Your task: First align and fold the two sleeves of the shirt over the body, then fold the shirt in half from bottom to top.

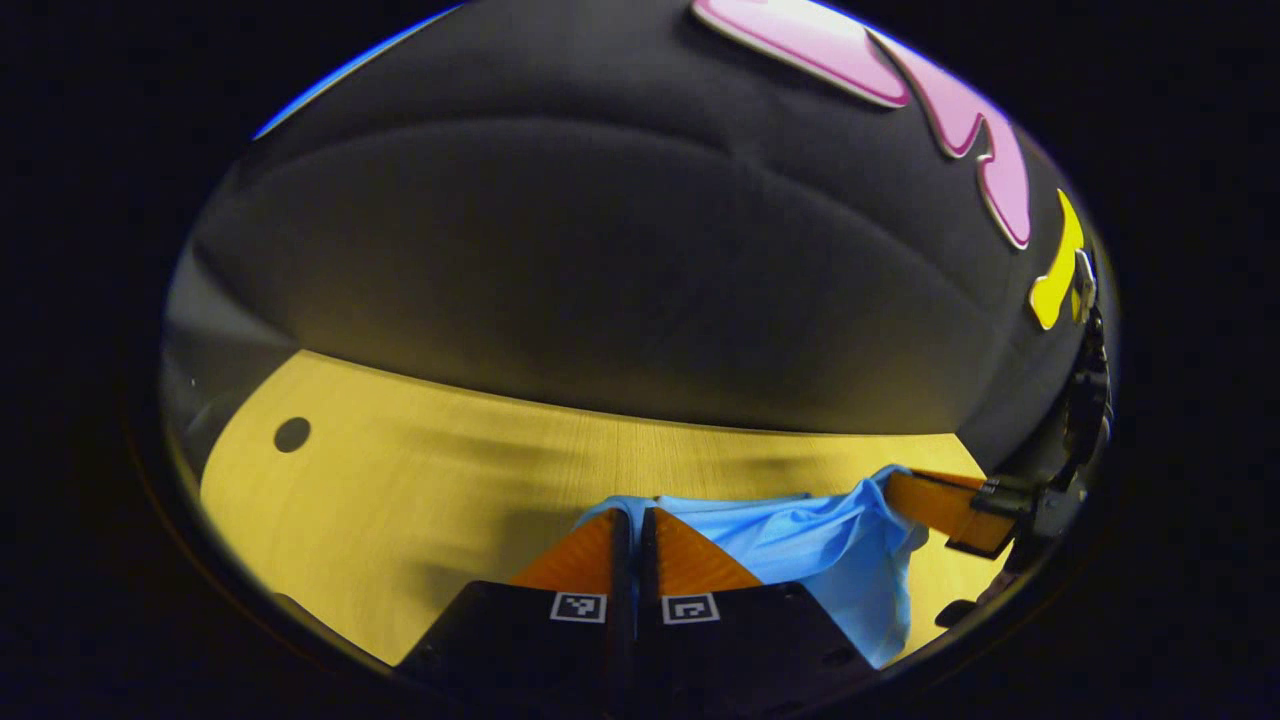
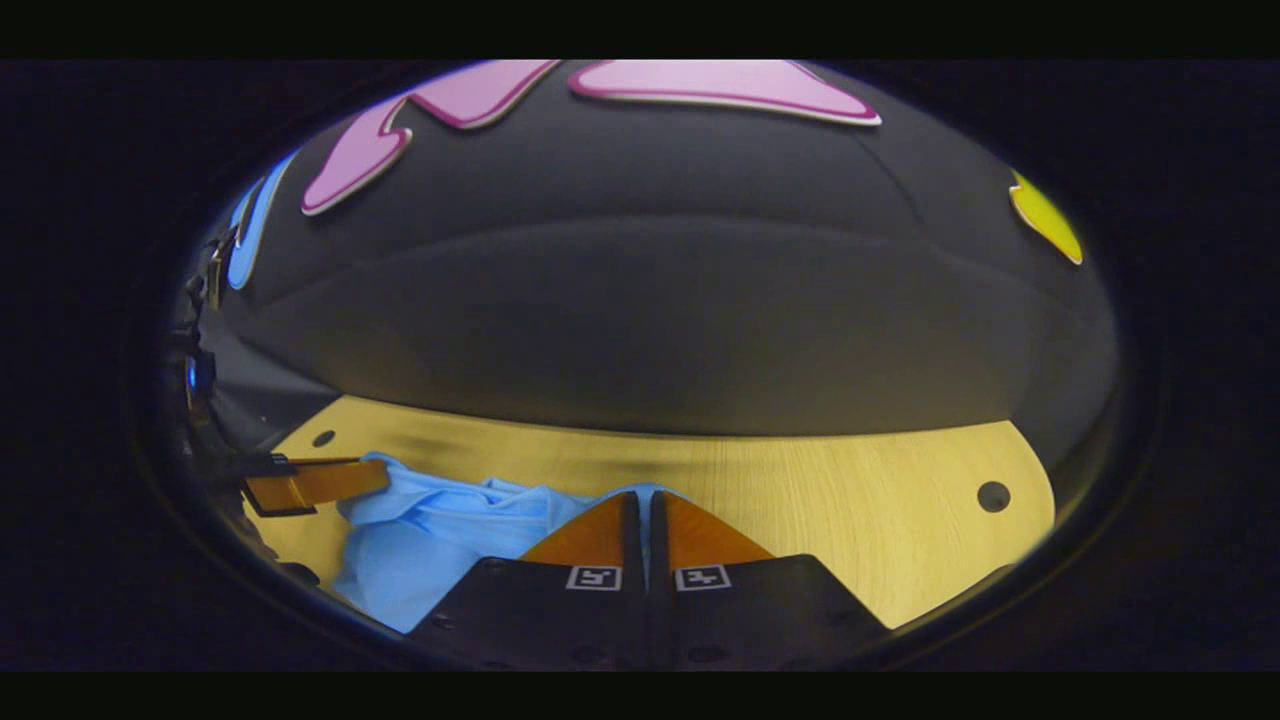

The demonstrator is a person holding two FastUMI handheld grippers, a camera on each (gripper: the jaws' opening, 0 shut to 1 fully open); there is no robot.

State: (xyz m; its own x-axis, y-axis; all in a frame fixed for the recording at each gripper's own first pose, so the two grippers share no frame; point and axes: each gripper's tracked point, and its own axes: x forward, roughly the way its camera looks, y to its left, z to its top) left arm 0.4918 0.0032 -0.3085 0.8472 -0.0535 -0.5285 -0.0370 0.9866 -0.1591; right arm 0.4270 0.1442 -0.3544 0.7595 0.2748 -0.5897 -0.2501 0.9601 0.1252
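Left gripper view's claw pinches the shirt; both table holes differ.

- Left gripper view: cam rides my left gripper, low over the table, facing the booth wall at 12 o'clock. My right gripper enters at 3 o'clock.
- Right gripper view: cam rides my right gripper, same low height, same heading. My left gripper enters at 9 o'clock.
- Shared: the blue shirt close in front, the tabletop, the wall behind it.
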